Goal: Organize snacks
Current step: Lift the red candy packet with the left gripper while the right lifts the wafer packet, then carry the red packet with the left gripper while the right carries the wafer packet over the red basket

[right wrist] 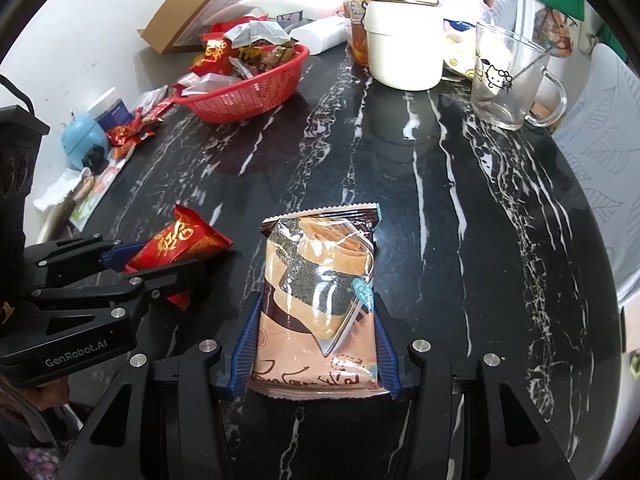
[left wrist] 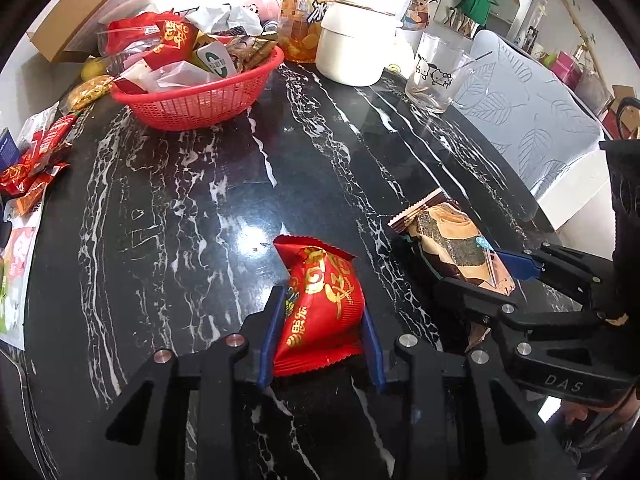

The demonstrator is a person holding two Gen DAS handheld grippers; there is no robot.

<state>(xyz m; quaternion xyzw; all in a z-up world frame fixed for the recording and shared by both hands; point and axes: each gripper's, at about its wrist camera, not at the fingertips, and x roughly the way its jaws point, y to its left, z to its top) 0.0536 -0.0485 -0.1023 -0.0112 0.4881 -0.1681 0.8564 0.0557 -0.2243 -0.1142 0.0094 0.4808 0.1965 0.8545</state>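
**Operator:** Red snack packet (left wrist: 320,304) sits right under my left tool (left wrist: 322,334), blue pads pressed into both its sides, so that tool is clamped on it. I took it across its width because the wrapper is puffy and would probably slide out of an end grip.

**Colleague:** And the other hand?

**Operator:** My right tool (right wrist: 316,344) is closed on the brown pastry packet (right wrist: 320,292) the same way, a pad against each long edge. Both packets are at the near edge of the desk (left wrist: 200,200), close beside each other. Whether they are lifted off the marble I cannot tell.

**Colleague:** Where do they go?

**Operator:** I'd judge the red basket (left wrist: 200,100) at the far left corner, already heaped with wrappers. More loose packets (left wrist: 36,156) lie along the left edge, so the tidying looks unfinished. The white pot (left wrist: 356,40) and glass mug (left wrist: 436,76) stand along the far edge, out of my path.
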